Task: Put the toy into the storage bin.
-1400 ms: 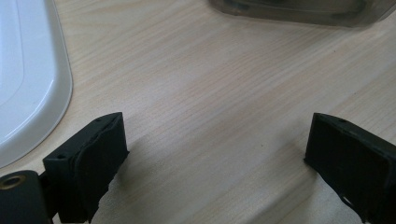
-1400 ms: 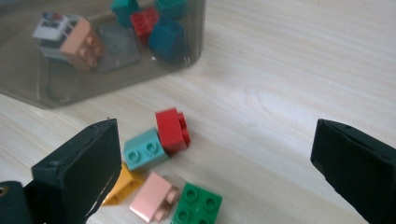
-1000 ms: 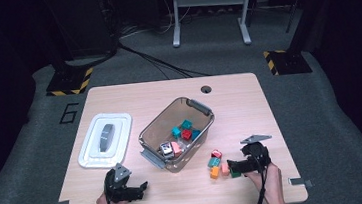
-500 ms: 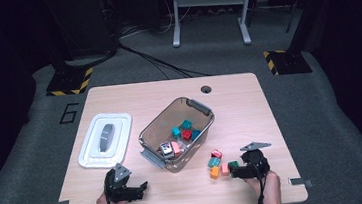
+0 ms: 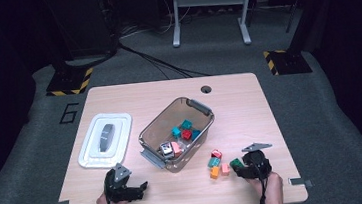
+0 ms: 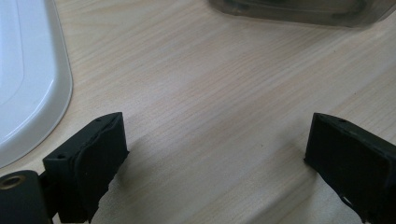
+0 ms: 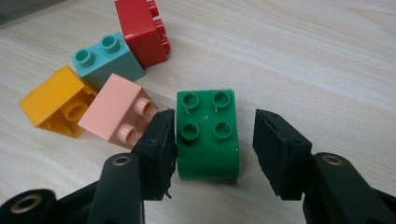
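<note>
My right gripper (image 7: 210, 135) has just been closing around the green four-stud plastic brick (image 7: 208, 135), which sits studs-up on the pale wooden table (image 7: 327, 56). The left pad touches the brick's side; a gap remains at the right pad, so nothing is pinched yet. A pink brick (image 7: 116, 114) lies just beside it. My left gripper (image 6: 215, 158) rests spread wide over bare wood near the white lid (image 6: 28, 70).
</note>
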Motion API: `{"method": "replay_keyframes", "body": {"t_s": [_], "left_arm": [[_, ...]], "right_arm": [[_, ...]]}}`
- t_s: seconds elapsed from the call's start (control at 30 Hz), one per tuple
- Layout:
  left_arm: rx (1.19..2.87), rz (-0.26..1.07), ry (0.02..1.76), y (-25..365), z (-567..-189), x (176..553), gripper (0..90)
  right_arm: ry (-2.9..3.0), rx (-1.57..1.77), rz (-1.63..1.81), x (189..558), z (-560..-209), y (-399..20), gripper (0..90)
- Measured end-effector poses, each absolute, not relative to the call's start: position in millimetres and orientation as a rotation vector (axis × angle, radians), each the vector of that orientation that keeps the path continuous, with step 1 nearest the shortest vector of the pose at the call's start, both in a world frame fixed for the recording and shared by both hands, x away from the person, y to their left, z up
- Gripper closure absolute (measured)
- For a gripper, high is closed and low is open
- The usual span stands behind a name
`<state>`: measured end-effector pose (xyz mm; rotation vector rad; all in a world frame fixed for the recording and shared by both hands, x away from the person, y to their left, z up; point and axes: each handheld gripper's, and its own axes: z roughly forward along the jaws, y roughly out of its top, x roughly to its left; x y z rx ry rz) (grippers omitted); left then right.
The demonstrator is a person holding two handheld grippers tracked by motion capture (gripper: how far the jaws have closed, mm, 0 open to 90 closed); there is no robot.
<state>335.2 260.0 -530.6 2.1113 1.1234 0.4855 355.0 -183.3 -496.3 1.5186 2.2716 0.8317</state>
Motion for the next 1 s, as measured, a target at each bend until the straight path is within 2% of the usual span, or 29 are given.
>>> {"method": "replay_keyframes", "body": {"t_s": [0.27,0.47,1.0], "left_arm": [[2.106,0.484,1.129,259.6,-530.8,335.1,5.3],[2.107,0.484,1.128,259.7,-530.7,335.1,5.3],[2.11,0.486,1.125,259.9,-530.6,335.2,5.3]], "right_arm": [[2.296,1.554,0.781,369.4,-496.9,-174.9,46.3],[2.318,1.537,0.753,373.5,-497.4,-169.1,57.6],[2.329,1.539,0.741,376.9,-498.4,-169.5,58.3]]}}
